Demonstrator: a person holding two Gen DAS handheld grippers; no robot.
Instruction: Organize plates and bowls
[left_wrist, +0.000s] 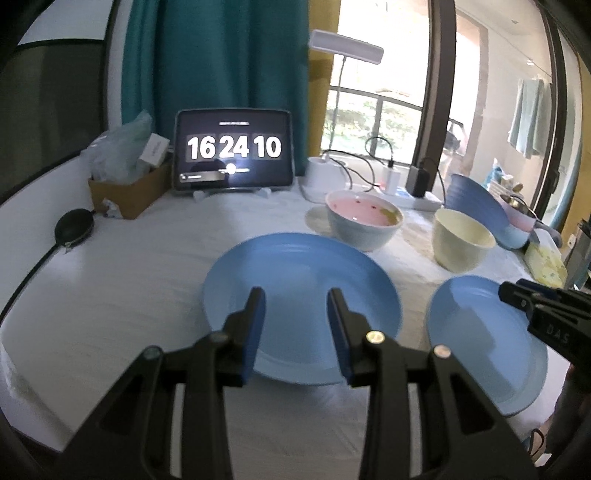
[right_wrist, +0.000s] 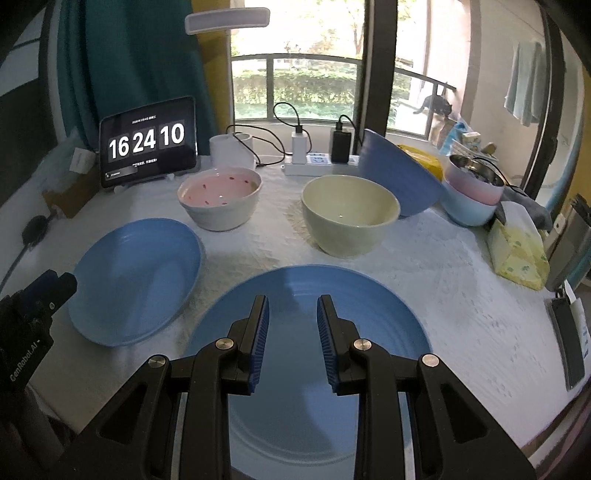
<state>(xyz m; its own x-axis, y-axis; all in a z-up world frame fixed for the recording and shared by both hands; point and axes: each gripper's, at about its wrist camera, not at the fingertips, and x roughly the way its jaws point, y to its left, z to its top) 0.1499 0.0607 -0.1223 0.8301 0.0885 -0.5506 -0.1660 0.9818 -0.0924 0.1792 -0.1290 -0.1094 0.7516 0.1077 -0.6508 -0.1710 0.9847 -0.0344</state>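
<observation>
Two blue plates lie side by side on the white-covered table (right_wrist: 461, 295), one under each parted gripper.

The left gripper (left_wrist: 295, 299) is held spread wide over the left blue plate (left_wrist: 295, 266), nothing being gripped between its blue-padded fingers (left_wrist: 258, 325); the right gripper (right_wrist: 291, 306) is likewise held apart and empty above the right blue plate (right_wrist: 295, 284). Whether either touches its plate cannot be told. Behind the plates two bowls are seen upright, a pink-lined bowl (right_wrist: 221, 199) to the left and a cream bowl (right_wrist: 351, 221) to the right, well apart. A large blue bowl (right_wrist: 399, 173) is tilted on its side behind the cream one, and a stack of pastel bowls (right_wrist: 469, 199) (count unclear) stands further right. A tablet (right_wrist: 147, 147) showing 16 24 10 is propped at the back.
</observation>
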